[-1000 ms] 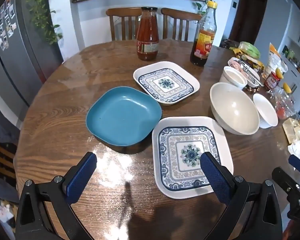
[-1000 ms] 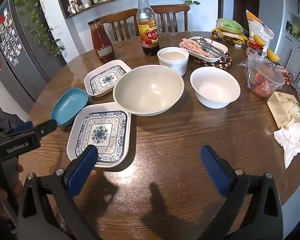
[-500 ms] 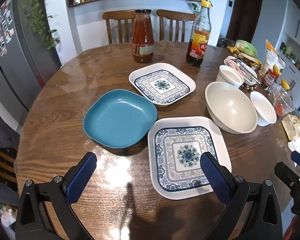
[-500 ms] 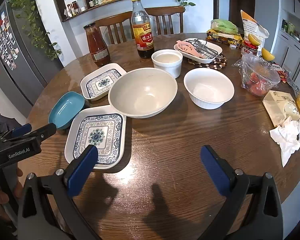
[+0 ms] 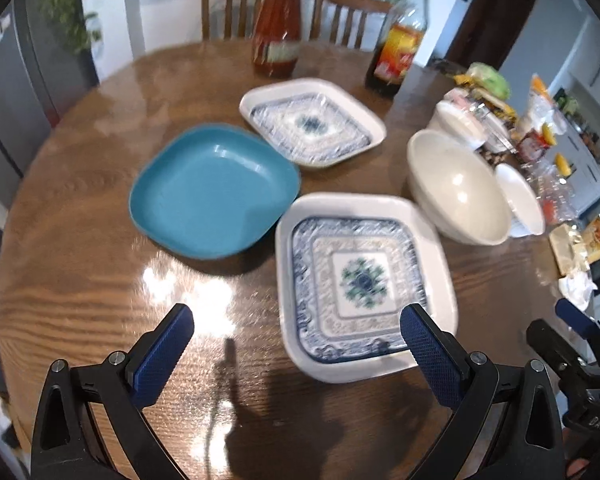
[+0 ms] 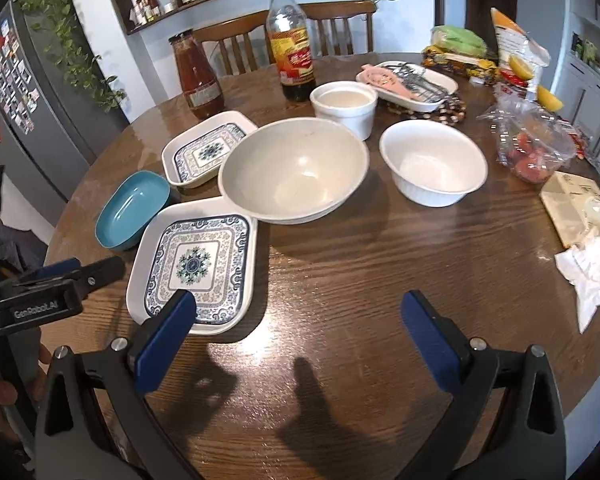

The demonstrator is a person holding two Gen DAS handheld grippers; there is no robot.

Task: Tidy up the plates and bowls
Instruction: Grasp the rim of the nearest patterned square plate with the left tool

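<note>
Blue-padded, the left claw (image 5: 296, 340) gapes empty, now nearer the patterned plate (image 5: 360, 280) on the tabletop (image 5: 80, 260), with the teal plate (image 5: 212, 192) just beside it.

From the right wrist, the right claw (image 6: 300, 332) hangs spread and empty, closer to the beige bowl (image 6: 294, 168) than before.

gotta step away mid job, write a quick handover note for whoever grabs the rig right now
Left gripper: jaws open, holding nothing, low over the table near the front patterned plate.
Right gripper: jaws open, holding nothing, over bare wood.
Dishes all sit apart on the table: blue plate, rear patterned plate, large beige bowl, white bowl, white cup.
Done: nothing stacked.
Left: group plates together and bowls together.
</note>
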